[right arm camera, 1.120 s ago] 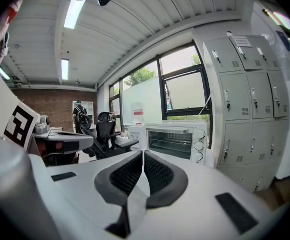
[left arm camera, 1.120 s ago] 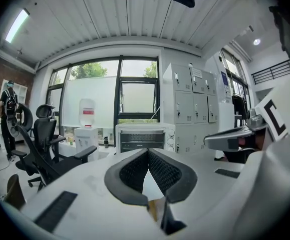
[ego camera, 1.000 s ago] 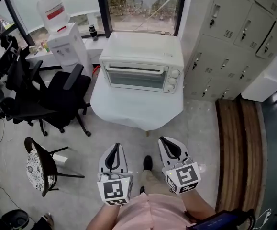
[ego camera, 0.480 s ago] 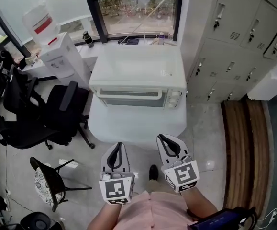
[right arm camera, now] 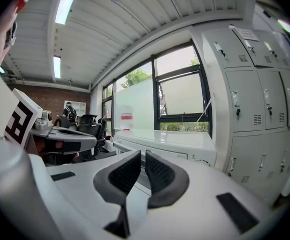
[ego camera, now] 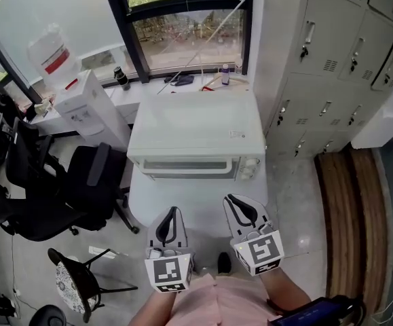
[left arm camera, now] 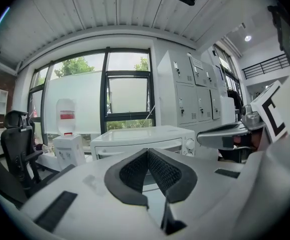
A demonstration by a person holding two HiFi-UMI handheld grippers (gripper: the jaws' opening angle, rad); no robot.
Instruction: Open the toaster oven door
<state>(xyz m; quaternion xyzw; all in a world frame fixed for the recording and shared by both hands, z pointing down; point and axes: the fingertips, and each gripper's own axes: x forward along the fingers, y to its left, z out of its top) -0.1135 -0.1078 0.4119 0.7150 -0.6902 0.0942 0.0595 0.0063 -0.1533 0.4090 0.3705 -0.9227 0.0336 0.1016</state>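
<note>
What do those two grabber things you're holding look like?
The left gripper and right gripper are smooth white shells with black, bumpy pads tapering to a point. Each carries a cube printed with black-and-white square markers. The person wears a pink top.

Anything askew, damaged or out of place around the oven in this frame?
Nothing stands out. The white toaster oven sits square on its white-covered table, door shut. The left gripper and right gripper are both closed and empty, short of it.
</note>
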